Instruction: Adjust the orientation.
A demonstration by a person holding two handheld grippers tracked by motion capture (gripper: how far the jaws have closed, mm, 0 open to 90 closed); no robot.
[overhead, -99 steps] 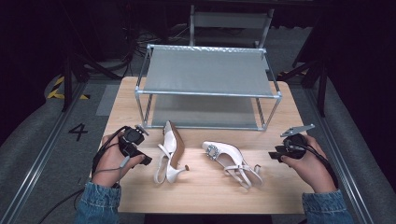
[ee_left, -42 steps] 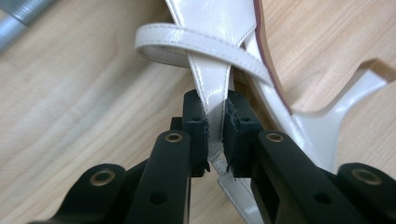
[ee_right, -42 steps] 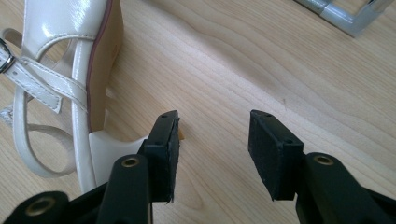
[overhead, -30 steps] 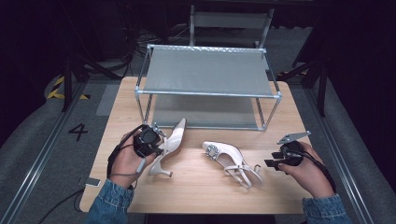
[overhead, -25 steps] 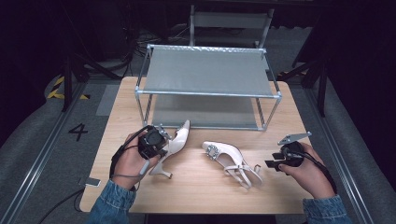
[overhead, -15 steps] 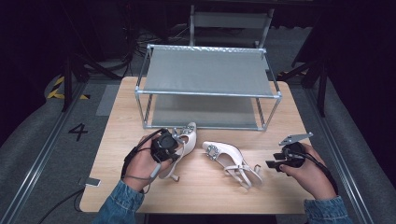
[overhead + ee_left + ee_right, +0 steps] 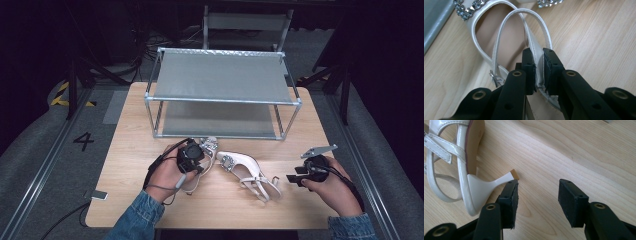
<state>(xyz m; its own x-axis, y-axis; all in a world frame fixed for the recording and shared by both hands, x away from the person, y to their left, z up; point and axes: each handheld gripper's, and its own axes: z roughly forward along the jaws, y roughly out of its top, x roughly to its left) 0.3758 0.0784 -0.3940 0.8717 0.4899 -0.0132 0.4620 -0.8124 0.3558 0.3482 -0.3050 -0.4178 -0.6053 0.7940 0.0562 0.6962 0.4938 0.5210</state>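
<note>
Two white high-heeled sandals with rhinestone straps lie on the wooden table (image 7: 131, 150). My left gripper (image 7: 199, 159) is shut on the back strap of the left sandal (image 7: 210, 148). In the left gripper view the pads (image 7: 531, 72) pinch that glossy strap (image 7: 537, 56), and the sandal's insole (image 7: 509, 37) lies beyond. The second sandal (image 7: 246, 171) lies on its side at mid table, toe almost touching the first. My right gripper (image 7: 294, 178) stands open just right of it. The right gripper (image 7: 537, 192) has nothing between its jaws, and the sandal's heel (image 7: 496, 182) ends beside the left jaw.
A two-level metal shoe rack (image 7: 222, 101) with grey shelves stands at the back of the table, just beyond the sandals. Its lower shelf edge (image 7: 434, 22) is near the left sandal's toe. A small flat device (image 7: 98, 195) with a cable lies at the table's front left edge.
My left gripper closed on the left sandal's back strap and carried it right and forward, up beside the second sandal. The right gripper barely moved.
</note>
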